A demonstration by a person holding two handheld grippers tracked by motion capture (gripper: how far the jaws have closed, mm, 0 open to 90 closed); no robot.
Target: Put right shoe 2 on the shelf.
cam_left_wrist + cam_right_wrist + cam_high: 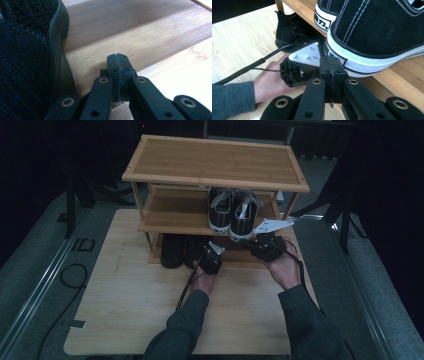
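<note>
A pair of black-and-white sneakers [232,212] stands on the middle shelf of a bamboo shoe rack [215,162], heels toward me. A pair of black knit shoes [172,251] sits on the bottom shelf. My left gripper [209,257] is low at the bottom shelf, just right of the knit shoes. Its jaws [117,57] are shut and empty, beside a knit shoe [25,62]. My right gripper [262,245] is under the front edge of the middle shelf. It is shut [331,60] and empty, right by the heel of the nearer sneaker [374,32]. The left gripper [298,68] and its hand lie beyond it.
The rack stands at the far half of a light wooden table [130,305]. Its top shelf is bare. The bottom shelf board [140,32] is bare to the right of the knit shoes. A black cable [70,275] loops on the floor to the left.
</note>
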